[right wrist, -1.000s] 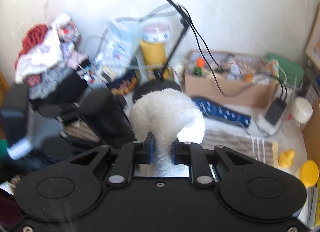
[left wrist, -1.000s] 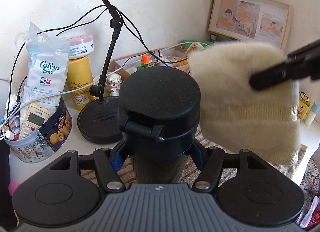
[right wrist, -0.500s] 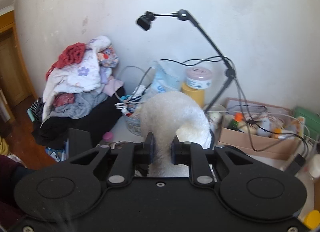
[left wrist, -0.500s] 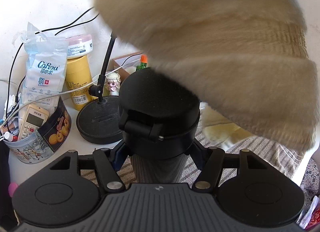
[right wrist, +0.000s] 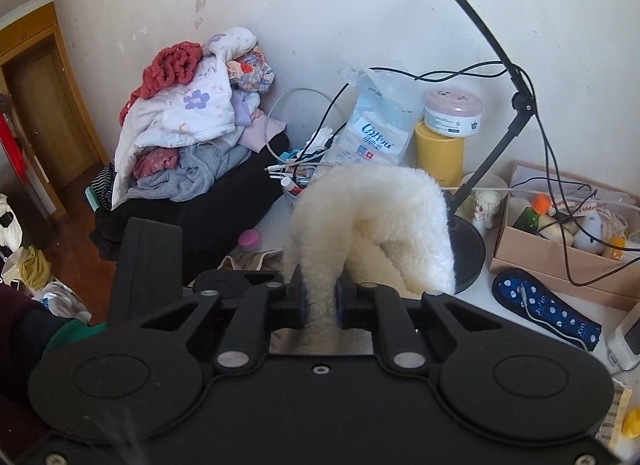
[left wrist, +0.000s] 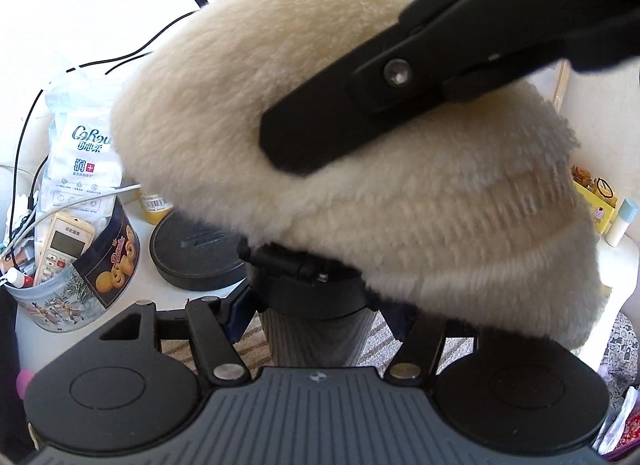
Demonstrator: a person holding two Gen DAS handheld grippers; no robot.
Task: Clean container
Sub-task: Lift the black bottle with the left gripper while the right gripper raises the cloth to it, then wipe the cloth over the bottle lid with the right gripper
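My left gripper [left wrist: 316, 305] is shut on a black-lidded container [left wrist: 312, 289] with a grey ribbed body, held upright over a striped mat. My right gripper [right wrist: 320, 297] is shut on a cream fleece cloth [right wrist: 368, 225]. In the left wrist view the cloth [left wrist: 360, 169] lies over the top of the container's lid and hides most of it; the right gripper's black finger [left wrist: 380, 81] crosses above it. The container is hidden behind the cloth in the right wrist view.
A round lamp base [left wrist: 196, 253], a biscuit tin [left wrist: 80, 277] with a remote, and a tissue pack [left wrist: 80, 161] stand left of the container. A cardboard box [right wrist: 564, 237], a blue dotted case [right wrist: 544, 309] and a clothes pile [right wrist: 192, 117] surround the table.
The right gripper swung the cloth from the container's right side to above it and lowered it onto the lid. The left gripper and container stayed put.
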